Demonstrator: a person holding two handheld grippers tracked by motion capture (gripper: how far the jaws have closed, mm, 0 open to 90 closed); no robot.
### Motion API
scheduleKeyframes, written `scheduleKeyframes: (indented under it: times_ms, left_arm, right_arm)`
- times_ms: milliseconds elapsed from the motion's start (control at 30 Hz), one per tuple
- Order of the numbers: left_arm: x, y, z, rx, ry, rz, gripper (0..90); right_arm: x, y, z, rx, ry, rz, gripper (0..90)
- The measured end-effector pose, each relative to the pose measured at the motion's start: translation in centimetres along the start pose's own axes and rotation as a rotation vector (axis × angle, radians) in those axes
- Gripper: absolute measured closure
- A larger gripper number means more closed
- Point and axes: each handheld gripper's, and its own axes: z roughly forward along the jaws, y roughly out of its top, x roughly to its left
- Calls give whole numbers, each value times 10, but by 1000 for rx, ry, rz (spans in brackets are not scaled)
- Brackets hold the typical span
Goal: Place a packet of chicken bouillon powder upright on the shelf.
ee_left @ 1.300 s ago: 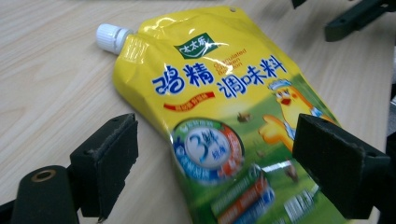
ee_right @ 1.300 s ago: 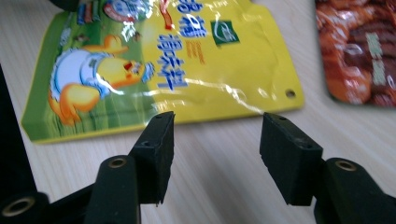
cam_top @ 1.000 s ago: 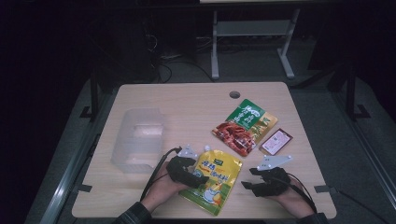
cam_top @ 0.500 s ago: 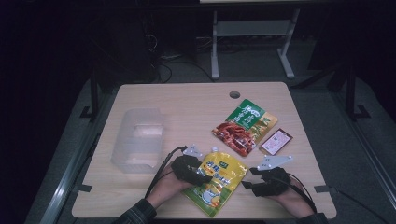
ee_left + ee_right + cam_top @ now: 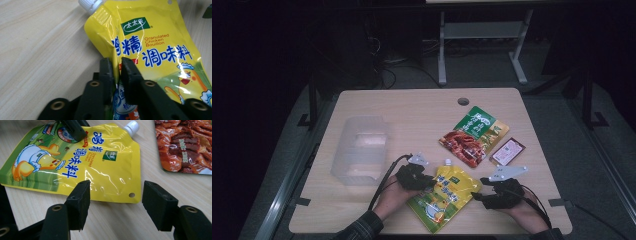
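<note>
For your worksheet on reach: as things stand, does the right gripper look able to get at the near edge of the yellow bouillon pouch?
Probably yes. The right gripper is open, its jaws just short of the yellow bouillon pouch edge, with bare table between. The left gripper pinches the opposite side, out of the way.

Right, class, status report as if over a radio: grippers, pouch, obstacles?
Left hand-held gripper shut on yellow spouted bouillon pouch. Right hand-held gripper open beside the pouch's edge. Pouch flat on wooden table. Nothing in the way.

L tool [image 5: 117, 65] jaws nearly closed, pinching; R tool [image 5: 115, 192] jaws wide apart, low.
</note>
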Motion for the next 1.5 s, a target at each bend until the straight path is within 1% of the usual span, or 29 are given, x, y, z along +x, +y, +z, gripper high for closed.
scheduleKeyframes:
  times_ms: [100,167,200,267,300,367,400,433,567,633,700,733,767,867,900,967,1100,1133,1167,1200,1267,1300,1333,1400,1500]
  left_arm:
    - [-1,0,0,-7,-1,5,845]
    - [1,0,-2,-17,-15,1,858]
    - [2,-1,-3,-38,-27,-8,866]
    - [2,0,-6,-53,-29,-17,872]
    - [3,0,-8,-63,-27,-9,872]
    - [3,0,-11,-69,-27,-6,873]
    - [2,0,-13,-86,-34,-11,873]
    - [2,0,-15,-99,-40,-11,873]
    - [1,4,-27,-141,-31,12,874]
    - [1,5,-35,-163,-26,10,875]
    - [2,6,-43,-197,-23,12,874]
    - [2,6,-47,-212,-20,11,874]
    - [3,7,-51,-222,-15,18,874]
    - [4,7,-61,-255,-6,22,874]
    - [4,7,-65,-264,-7,27,874]
    - [3,7,-71,-285,-5,29,874]
    - [0,10,-79,-310,-3,42,874]
    - [-2,11,-81,-325,-7,40,874]
    - [-3,11,-83,-329,-5,48,874]
    - [-5,12,-84,-342,-7,48,874]
    - [-6,14,-87,-347,-8,62,875]
    - [-8,15,-89,-353,-13,60,875]
    - [-9,16,-90,-360,-12,69,875]
    - [-10,18,-92,-368,-15,73,875]
    - [-12,20,-95,-383,-15,80,875]
  right_arm:
    - [0,0,0,-10,-4,9,368]
    - [-1,0,-1,-14,-8,-1,357]
    - [-1,0,-2,-20,-11,4,351]
    - [-2,1,-5,-35,-15,12,340]
    - [-3,1,-6,-39,-20,13,328]
    - [-4,2,-9,-56,-26,25,309]
    - [-4,2,-10,-65,-25,31,303]
    - [-5,2,-11,-70,-19,40,303]
    - [-8,1,-13,-75,1,59,283]
    - [-8,2,-13,-87,19,78,260]
    - [-9,2,-14,-96,50,100,222]
    - [-10,3,-14,-98,63,106,202]
    - [-10,3,-14,-98,74,109,180]
    - [-10,4,-13,-103,96,113,134]
    - [-10,4,-13,-107,99,117,133]
    - [-9,6,-13,-121,127,129,138]
    - [-6,11,-9,-132,133,125,138]
    - [-6,12,-9,-133,136,125,138]
    - [-7,14,-7,-143,137,124,138]
    - [-7,16,-7,-147,145,126,138]
    - [-8,20,-5,-159,160,123,139]
    - [-8,22,-5,-167,166,117,139]
    - [-8,25,-4,-176,174,111,139]
    - [-8,32,-1,-198,187,101,141]
    - [-7,41,4,-214,202,88,144]
